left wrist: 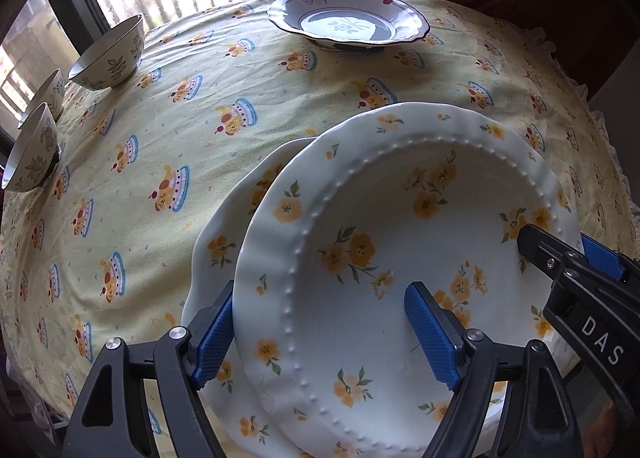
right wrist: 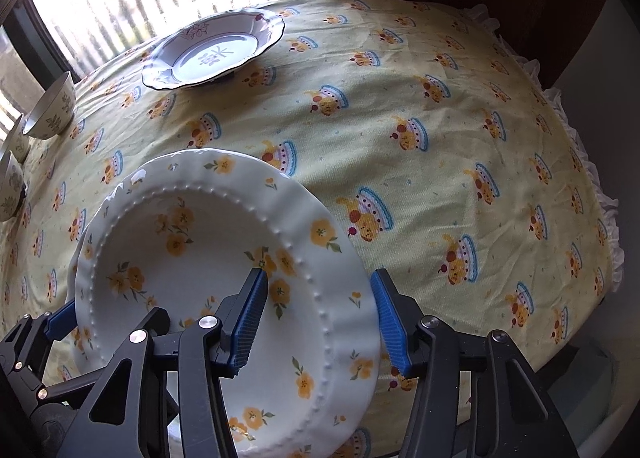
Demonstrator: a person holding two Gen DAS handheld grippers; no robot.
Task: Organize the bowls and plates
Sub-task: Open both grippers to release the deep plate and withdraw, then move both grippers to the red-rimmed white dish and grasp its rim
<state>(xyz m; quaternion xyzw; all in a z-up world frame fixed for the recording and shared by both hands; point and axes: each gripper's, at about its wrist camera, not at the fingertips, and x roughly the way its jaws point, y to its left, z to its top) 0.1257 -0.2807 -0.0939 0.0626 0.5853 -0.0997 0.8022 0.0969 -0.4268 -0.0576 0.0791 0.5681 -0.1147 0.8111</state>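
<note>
Floral plate (left wrist: 360, 258): rigid, glossy, breakable; best gripped at rim. Left hand-held gripper (left wrist: 324, 334) straddles rim, unclamped; right hand-held gripper (right wrist: 320, 318) likewise, contact unconfirmed.

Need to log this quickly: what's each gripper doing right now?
Left gripper: open, astride the top plate's rim.
Right gripper: astride the same rim; grip cannot be told.

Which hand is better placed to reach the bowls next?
Left. The bowls stand far left, on the side of the left gripper; the right gripper is at the opposite rim of the flowered plate, farther away.
</note>
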